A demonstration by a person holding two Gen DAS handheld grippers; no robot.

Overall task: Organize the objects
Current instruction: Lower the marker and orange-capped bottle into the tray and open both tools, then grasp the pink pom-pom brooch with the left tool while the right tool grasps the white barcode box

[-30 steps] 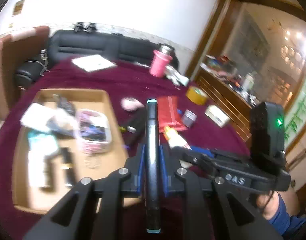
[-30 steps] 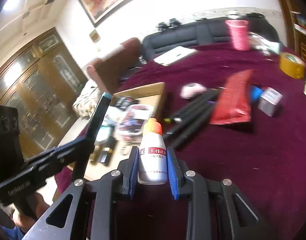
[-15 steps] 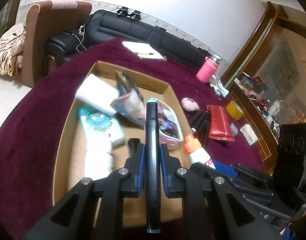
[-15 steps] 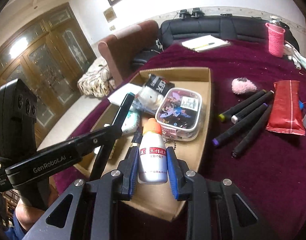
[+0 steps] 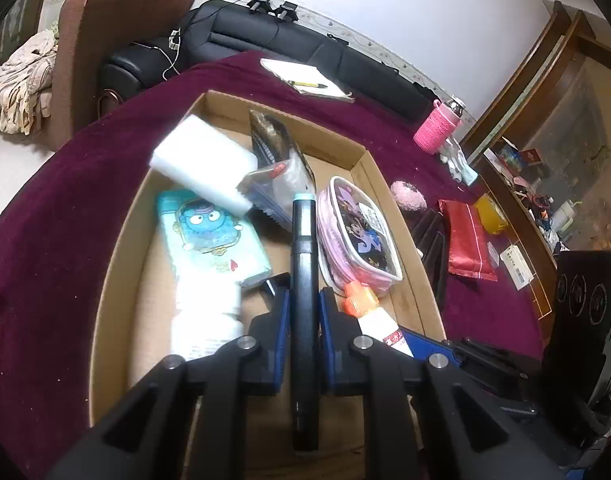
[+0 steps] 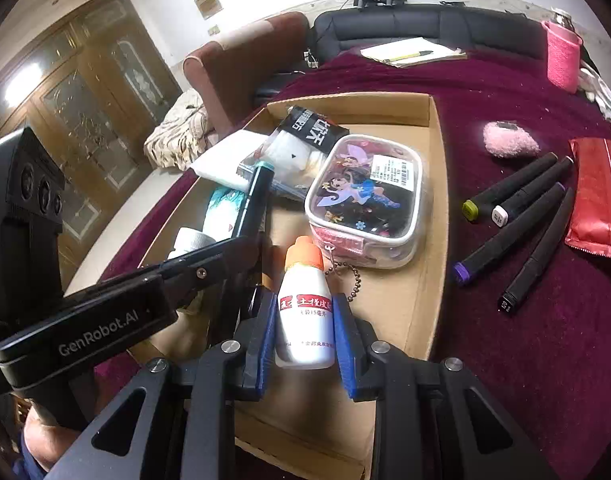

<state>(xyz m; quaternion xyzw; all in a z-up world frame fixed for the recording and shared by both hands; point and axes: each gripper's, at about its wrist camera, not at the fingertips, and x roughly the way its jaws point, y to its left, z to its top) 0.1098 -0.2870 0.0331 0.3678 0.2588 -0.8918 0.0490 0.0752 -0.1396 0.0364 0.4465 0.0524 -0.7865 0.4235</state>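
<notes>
I'm holding L gripper (image 5: 304, 312) clamped on a black marker (image 5: 304, 280), teal cap fwd, over the box (image 5: 117, 248). R gripper (image 6: 305, 320) is gripping a white bottle (image 6: 305, 312) w/ orange cap, also hanging above the box, near the clear pouch (image 6: 365, 200). Four more markers (image 6: 517, 216) are lying on the counter (image 6: 545, 340) beside the box.

Cardboard box (image 5: 389, 208): plain tan. Tablecloth (image 6: 545, 340): deep maroon. Marker (image 5: 304, 280): black, teal cap. Bottle (image 6: 305, 320): white, orange cap, red label band. Pouch (image 6: 365, 196): clear, pink trim, cartoon print. Packet (image 6: 597, 200): red. Pads (image 6: 345, 344): blue.
</notes>
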